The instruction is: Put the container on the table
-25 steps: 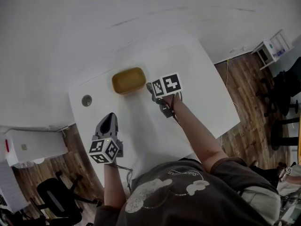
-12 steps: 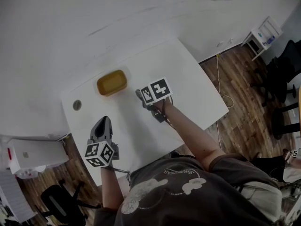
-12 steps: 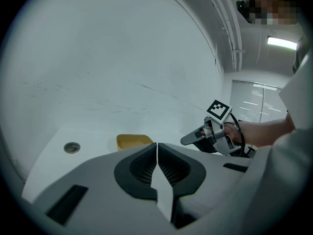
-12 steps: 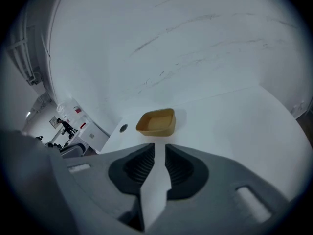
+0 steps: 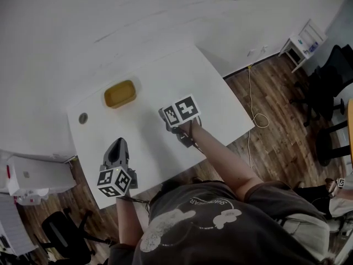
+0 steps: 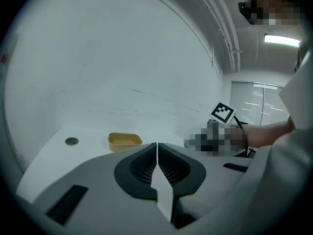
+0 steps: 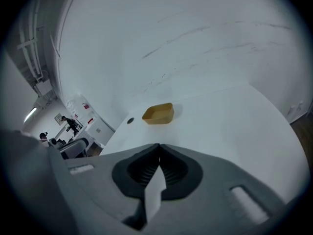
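Note:
A small yellow container [image 5: 119, 93] stands upright on the white table [image 5: 220, 98], near its far edge. It also shows as a low yellow tub [image 6: 124, 141] in the left gripper view and as the same tub [image 7: 158, 113] in the right gripper view. My left gripper [image 5: 117, 147] hovers over the table's near left part, shut and holding nothing. Over the table's middle, my right gripper [image 5: 164, 114] is shut and holds nothing either. Both are well short of the container.
A round grommet hole [image 5: 83, 117] sits in the table's far left corner. Wooden floor [image 5: 276, 109] with a cable [image 5: 255, 112] lies to the right. Office chairs [image 5: 325, 93] stand at right, a white cabinet [image 5: 33, 175] at left.
The head view has pulled back and shifted, so the table and container appear smaller and further left. Both grippers have drawn back toward the near edge, away from the container.

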